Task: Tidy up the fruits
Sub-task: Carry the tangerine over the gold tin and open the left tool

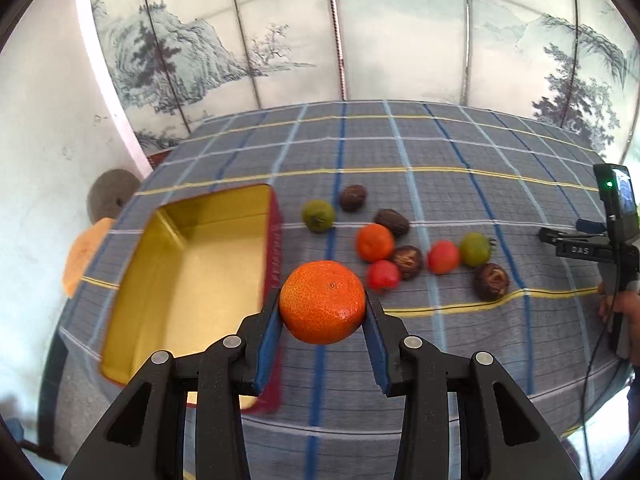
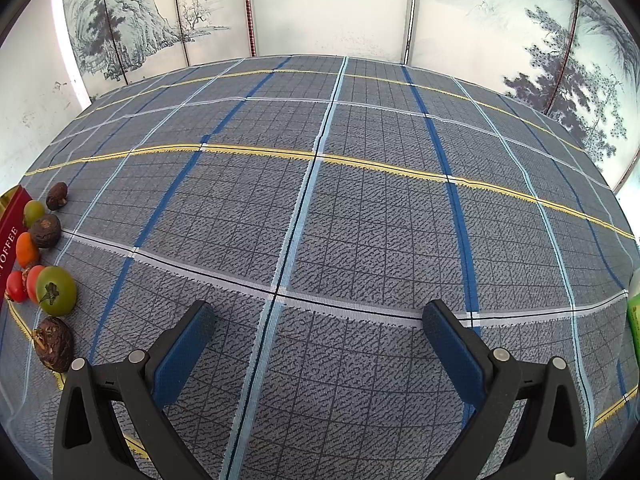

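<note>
My left gripper [image 1: 322,304] is shut on a large orange tangerine [image 1: 322,302] and holds it above the cloth, just right of an open red tin with a gold inside [image 1: 192,272]. Several fruits lie behind it: a smaller orange [image 1: 374,242], red tomatoes [image 1: 443,257], green tomatoes [image 1: 475,249] and dark brown wrinkled fruits [image 1: 491,281]. My right gripper [image 2: 318,324] is open and empty over bare cloth; the same fruits sit at its far left, with a green tomato [image 2: 56,290] nearest. It also shows in the left wrist view [image 1: 576,246].
The table is covered by a grey plaid cloth [image 2: 360,208]. A painted folding screen [image 1: 360,32] stands behind it. A green object [image 2: 634,312] shows at the right edge. An orange thing [image 1: 86,254] lies beyond the table's left edge.
</note>
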Demonstrator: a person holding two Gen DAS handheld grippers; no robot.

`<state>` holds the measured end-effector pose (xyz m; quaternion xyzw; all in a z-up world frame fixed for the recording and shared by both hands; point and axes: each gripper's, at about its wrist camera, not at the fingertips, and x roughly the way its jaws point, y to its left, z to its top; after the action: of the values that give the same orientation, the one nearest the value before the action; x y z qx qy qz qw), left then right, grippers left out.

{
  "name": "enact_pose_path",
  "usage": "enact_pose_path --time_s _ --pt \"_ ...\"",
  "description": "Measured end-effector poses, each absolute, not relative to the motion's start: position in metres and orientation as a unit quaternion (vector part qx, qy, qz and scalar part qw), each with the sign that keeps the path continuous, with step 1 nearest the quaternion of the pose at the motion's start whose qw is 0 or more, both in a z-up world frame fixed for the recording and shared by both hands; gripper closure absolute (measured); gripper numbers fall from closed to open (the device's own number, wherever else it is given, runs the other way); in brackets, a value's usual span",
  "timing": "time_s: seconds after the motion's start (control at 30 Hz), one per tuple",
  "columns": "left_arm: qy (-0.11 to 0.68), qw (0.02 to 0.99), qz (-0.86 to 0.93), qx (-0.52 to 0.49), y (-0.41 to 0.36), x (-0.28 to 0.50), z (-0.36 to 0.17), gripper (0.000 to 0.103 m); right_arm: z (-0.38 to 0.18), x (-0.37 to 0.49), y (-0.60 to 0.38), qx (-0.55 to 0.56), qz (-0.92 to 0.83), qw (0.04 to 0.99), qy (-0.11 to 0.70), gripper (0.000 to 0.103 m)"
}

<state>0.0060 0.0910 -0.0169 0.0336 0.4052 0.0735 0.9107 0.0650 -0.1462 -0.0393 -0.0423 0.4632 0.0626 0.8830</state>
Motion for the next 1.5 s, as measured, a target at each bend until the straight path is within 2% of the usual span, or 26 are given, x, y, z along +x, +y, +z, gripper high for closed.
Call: enact_pose_path --time_s 0.33,0.7,1.5 --pt "0.400 0.904 0.114 0.097 0.140 0.016 -0.014 0.063 -0.039 0.065 -0.146 -0.043 0.063 0.883 0.463 0.000" --pt "0.417 0.887 0.142 0.139 0.201 0.060 -0.040 0.063 -0.040 0.065 -0.146 -0.043 0.063 0.883 0.462 0.000" --pt "0.458 0.860 0.153 0.162 0.246 0.121 -0.071 0.061 -0.041 0.068 -0.147 -0.041 0.057 0.884 0.462 0.000"
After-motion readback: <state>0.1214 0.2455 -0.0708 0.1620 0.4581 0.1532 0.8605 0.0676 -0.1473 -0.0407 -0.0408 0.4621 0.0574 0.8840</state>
